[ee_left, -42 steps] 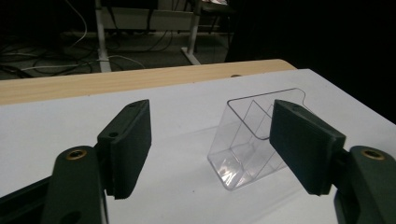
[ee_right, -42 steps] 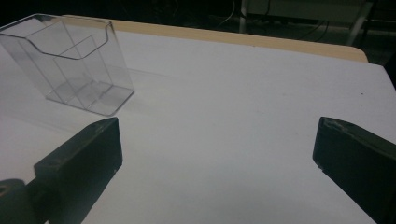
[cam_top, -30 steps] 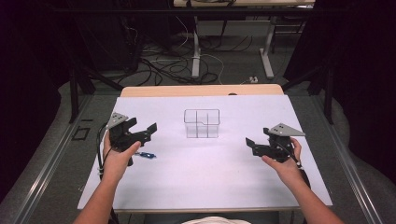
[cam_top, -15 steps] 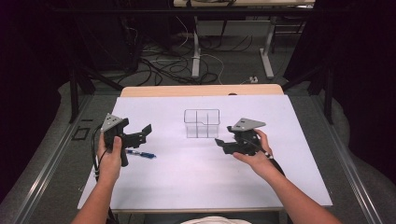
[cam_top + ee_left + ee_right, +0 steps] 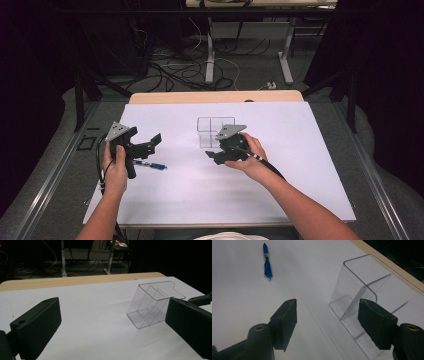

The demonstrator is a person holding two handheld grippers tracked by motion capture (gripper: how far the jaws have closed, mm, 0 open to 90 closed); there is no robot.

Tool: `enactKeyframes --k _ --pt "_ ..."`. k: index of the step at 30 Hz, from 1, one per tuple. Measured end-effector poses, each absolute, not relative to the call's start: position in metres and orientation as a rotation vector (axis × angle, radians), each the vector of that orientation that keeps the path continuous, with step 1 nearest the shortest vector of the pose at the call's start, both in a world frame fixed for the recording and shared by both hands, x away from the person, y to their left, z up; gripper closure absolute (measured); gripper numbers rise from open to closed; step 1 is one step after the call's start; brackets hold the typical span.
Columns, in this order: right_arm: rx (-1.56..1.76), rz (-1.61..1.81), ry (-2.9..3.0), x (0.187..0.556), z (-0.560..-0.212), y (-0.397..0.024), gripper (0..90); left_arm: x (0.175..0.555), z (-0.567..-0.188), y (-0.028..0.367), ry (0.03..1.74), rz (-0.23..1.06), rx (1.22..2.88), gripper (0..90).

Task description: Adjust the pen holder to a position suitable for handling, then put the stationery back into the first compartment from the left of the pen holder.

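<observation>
A clear plastic divided holder (image 5: 215, 131) stands at the middle of the white table sheet (image 5: 305, 170). A blue pen (image 5: 150, 165) lies at the left. My left gripper (image 5: 154, 144) hovers just above the pen, pointing right toward the holder (image 5: 152, 307). Its jaws (image 5: 113, 315) have just widened a little and stand open and empty. My right gripper (image 5: 212, 156) sits right in front of the holder and points left. Its jaws (image 5: 328, 308) have just narrowed somewhat and are still open with nothing between them. The holder (image 5: 357, 295) is just off its right finger, and the pen (image 5: 267, 262) lies farther ahead.
The wooden table edge (image 5: 215, 96) runs along the far side of the sheet. Beyond it are desk legs and cables on the floor (image 5: 200, 65). A metal rail (image 5: 55, 175) borders the table's left side.
My right hand has swept left from the sheet's right side to just in front of the holder. My left hand has stayed near the pen, tilting slightly.
</observation>
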State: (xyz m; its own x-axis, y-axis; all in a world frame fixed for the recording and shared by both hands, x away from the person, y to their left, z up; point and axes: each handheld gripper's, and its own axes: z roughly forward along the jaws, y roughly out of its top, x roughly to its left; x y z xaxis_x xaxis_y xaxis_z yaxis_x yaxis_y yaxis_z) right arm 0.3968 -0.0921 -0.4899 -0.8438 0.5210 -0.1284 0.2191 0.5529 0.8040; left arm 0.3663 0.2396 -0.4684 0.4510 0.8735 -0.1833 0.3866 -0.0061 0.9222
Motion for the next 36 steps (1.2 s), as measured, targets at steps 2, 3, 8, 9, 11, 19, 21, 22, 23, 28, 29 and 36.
enactKeyframes --k 2,3,8,9,11,19,21,22,23,28,29,36 --pt "0.584 1.185 2.483 0.401 -0.488 -0.082 32.6 0.366 -0.468 0.240 1.125 0.551 1.603 0.1" --pt "0.584 1.185 2.483 0.401 -0.488 -0.082 32.6 0.366 -0.468 0.240 1.126 0.552 1.598 0.1" --pt "0.565 1.200 2.537 0.406 -0.488 -0.064 35.4 0.367 -0.467 0.240 1.123 0.549 1.602 0.1" --pt "0.559 1.203 2.542 0.407 -0.489 -0.060 35.8 0.367 -0.467 0.240 1.124 0.547 1.601 0.1" --pt "0.555 1.206 2.564 0.410 -0.490 -0.053 37.0 0.367 -0.466 0.241 1.124 0.545 1.600 0.1" --pt "0.527 1.230 2.626 0.417 -0.496 -0.023 40.0 0.368 -0.464 0.243 1.125 0.540 1.585 0.1" --pt "0.515 1.236 2.638 0.419 -0.498 -0.017 40.8 0.368 -0.464 0.243 1.124 0.540 1.582 0.1" --pt "0.522 1.240 2.645 0.419 -0.499 -0.013 40.9 0.368 -0.464 0.244 1.124 0.539 1.578 0.1" --pt "0.529 1.245 2.649 0.420 -0.500 -0.010 40.9 0.368 -0.463 0.244 1.125 0.541 1.576 0.1" --pt "0.515 1.261 2.662 0.425 -0.505 0.003 41.5 0.367 -0.462 0.247 1.132 0.544 1.574 0.1" --pt "0.501 1.267 2.664 0.426 -0.507 0.006 41.5 0.367 -0.462 0.247 1.131 0.546 1.577 0.1" --pt "0.480 1.294 2.694 0.427 -0.516 0.024 42.5 0.368 -0.461 0.249 1.140 0.544 1.572 0.1"
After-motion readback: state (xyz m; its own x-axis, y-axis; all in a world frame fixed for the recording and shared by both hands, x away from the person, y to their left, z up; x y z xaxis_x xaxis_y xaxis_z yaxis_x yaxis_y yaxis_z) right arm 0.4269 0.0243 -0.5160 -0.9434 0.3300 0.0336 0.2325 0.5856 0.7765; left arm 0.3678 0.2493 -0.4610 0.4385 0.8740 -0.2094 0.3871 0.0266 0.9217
